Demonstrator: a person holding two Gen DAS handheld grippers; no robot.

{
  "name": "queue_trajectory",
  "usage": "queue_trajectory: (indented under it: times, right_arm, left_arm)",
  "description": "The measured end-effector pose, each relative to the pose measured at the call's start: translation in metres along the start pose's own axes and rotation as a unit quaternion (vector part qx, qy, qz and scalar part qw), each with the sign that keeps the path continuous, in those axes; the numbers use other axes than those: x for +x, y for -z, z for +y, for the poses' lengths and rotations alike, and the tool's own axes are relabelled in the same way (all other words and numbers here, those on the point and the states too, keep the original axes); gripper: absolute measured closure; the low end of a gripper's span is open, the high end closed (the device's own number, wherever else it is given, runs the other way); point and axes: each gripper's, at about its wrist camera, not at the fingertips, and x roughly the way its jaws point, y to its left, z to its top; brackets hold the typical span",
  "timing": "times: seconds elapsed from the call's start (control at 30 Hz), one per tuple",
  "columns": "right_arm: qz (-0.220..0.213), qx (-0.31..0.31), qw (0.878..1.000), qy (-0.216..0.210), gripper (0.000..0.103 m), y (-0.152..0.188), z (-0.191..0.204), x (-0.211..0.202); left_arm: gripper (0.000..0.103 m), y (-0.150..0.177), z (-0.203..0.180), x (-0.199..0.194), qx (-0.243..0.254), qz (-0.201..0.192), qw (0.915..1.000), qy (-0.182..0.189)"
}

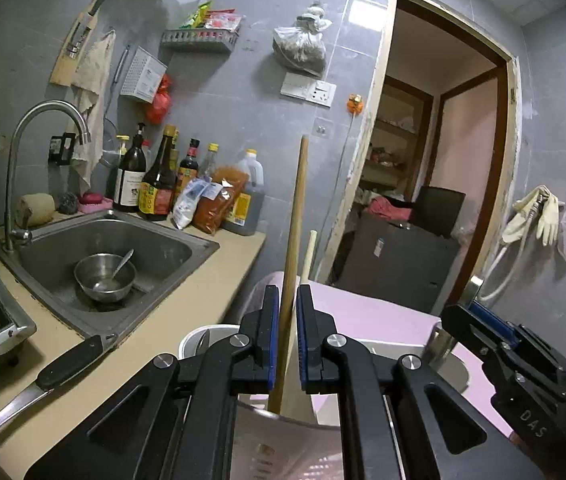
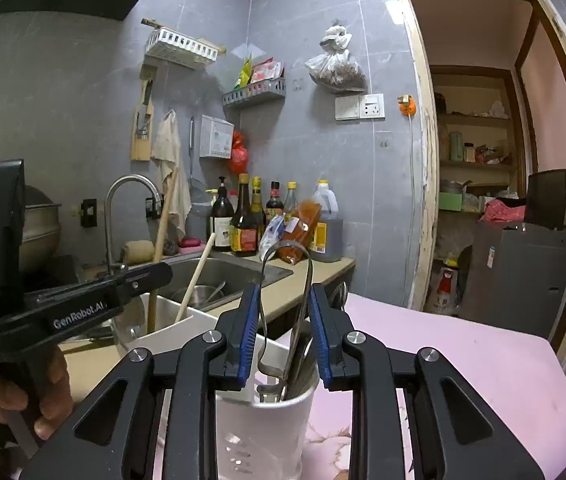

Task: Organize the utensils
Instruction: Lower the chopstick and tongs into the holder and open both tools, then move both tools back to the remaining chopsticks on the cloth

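Two grippers work over a white utensil holder (image 2: 267, 424) that stands on a pink-covered surface (image 2: 463, 360) beside the counter. The left gripper (image 1: 288, 336) is all but closed on a long wooden stick (image 1: 295, 248), a plain round handle of pale brown wood that rises nearly upright between the blue pads, its lower end down inside a container; a second, paler stick (image 1: 310, 254) stands just behind it. The right gripper (image 2: 283, 332) has its jaws narrowly apart around metal tongs (image 2: 287, 304), a thin bent strip of dull steel whose looped top arches above the fingertips and whose two legs drop into the holder, among other metal utensils. The pads press on the tongs' legs.

On the counter (image 1: 187, 312) a black-handled knife (image 1: 43, 380) lies near the sink (image 1: 163, 252), where a steel bowl (image 1: 105, 276) holds a spoon.
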Motion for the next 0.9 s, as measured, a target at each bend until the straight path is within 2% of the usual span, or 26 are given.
queue_trajectory:
  times: [0.07,0.13,0.37,0.43,0.57,0.6,0.8,0.83,0.9]
  right_arm:
    - [-0.004,0.004,1.000,-0.001,0.078,0.000,-0.001,-0.002]
    - [-0.010,0.013,1.000,-0.006,0.071,-0.003,-0.003,-0.006]
    - [-0.031,0.045,0.998,-0.003,0.066,-0.013,-0.018,-0.027]
    - [-0.043,0.050,0.998,0.006,0.060,-0.019,-0.026,-0.039]
    - [-0.059,0.053,0.997,0.024,0.044,-0.027,-0.039,-0.062]
    - [-0.064,0.053,0.996,0.031,0.038,-0.030,-0.043,-0.070]
    - [-0.074,0.050,0.994,0.057,0.022,-0.035,-0.065,-0.108]
    - [-0.075,0.050,0.994,0.060,0.020,-0.035,-0.068,-0.114]
    - [-0.077,0.052,0.994,0.065,0.009,-0.034,-0.075,-0.125]
  left_arm:
    - [0.096,-0.002,-0.003,-0.004,0.002,0.002,1.0000,0.003]
    - [0.092,-0.003,-0.006,-0.009,0.001,-0.001,1.0000,0.006]
    - [0.073,-0.016,-0.023,-0.030,0.001,-0.031,0.9992,0.024]
    - [0.070,-0.020,-0.032,-0.036,0.006,-0.037,0.9989,0.029]
    - [0.056,-0.026,-0.049,-0.042,0.014,-0.041,0.9986,0.032]
    - [0.051,-0.027,-0.054,-0.043,0.016,-0.041,0.9983,0.037]
    - [0.023,-0.023,-0.080,-0.048,0.023,-0.033,0.9978,0.053]
    - [0.022,-0.021,-0.084,-0.049,0.026,-0.033,0.9976,0.056]
    - [0.017,-0.017,-0.092,-0.050,0.030,-0.032,0.9972,0.061]
